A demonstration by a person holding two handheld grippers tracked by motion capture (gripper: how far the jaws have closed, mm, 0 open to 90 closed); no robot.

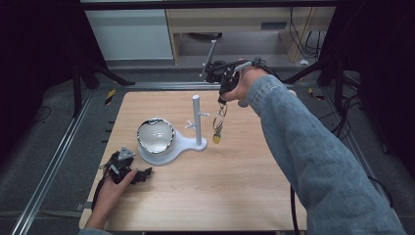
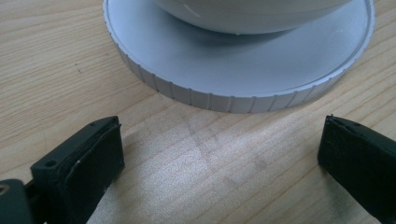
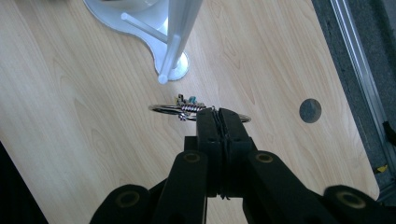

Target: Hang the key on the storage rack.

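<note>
r gripper (image 3: 219,122) clamped on key ring (image 3: 168,109), held above table (image 1: 235,171) far edge, beside white peg stand (image 1: 197,120). l gripper (image 2: 219,154) wide, empty, near left edge.

Right arm wears a faded blue denim sleeve (image 1: 313,152). Both grippers black: left gripper (image 1: 128,170) carries a grey three-cornered plate; right gripper (image 3: 218,122) shows brass-coloured pivot screws.
</note>
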